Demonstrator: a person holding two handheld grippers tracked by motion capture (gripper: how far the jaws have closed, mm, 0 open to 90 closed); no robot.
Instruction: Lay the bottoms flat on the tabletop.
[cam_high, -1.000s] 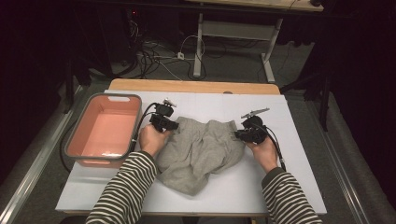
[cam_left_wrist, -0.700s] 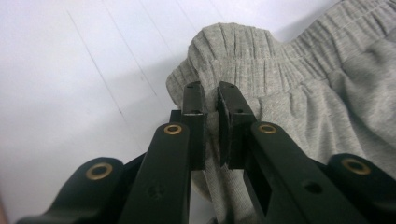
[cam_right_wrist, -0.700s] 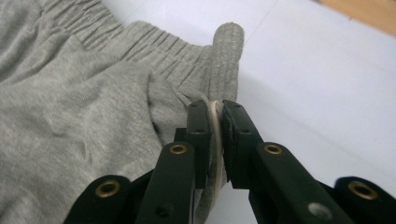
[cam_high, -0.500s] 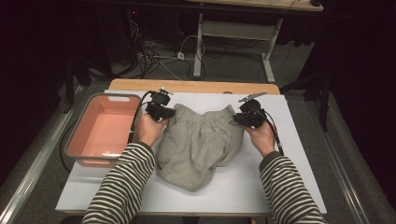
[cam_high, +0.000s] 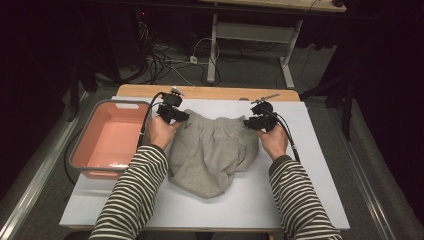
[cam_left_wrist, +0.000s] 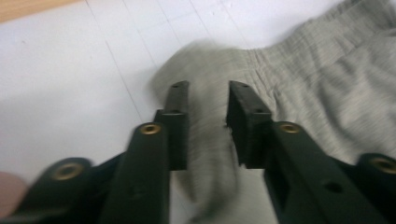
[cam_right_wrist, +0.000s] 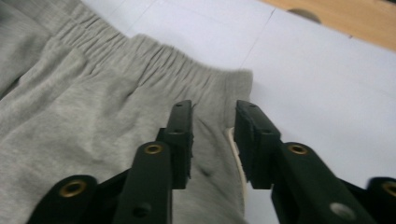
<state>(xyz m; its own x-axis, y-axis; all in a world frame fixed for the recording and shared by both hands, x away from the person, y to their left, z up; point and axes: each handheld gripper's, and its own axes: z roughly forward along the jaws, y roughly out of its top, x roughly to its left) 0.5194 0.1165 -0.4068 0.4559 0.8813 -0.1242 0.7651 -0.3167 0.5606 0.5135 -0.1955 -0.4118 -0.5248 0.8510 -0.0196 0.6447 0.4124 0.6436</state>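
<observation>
Grey sweat shorts (cam_high: 212, 152) lie flat mid-table (cam_high: 320, 150), waistband toward the far edge, pink tub (cam_high: 107, 142) just off to their left. Left gripper (cam_high: 175, 114) and right gripper (cam_high: 256, 122) sit at the two waistband corners. Both sets of jaws have just been opening; they stand apart over the fabric, not pinching it.

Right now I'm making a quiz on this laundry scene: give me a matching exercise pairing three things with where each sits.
Things:
1. grey shorts
2. pink tub
3. left hand-held gripper

Places:
A. at the table's left edge
B. at the waistband's left corner
C. spread in the middle of the white table

Pairs: 1-C, 2-A, 3-B
</observation>
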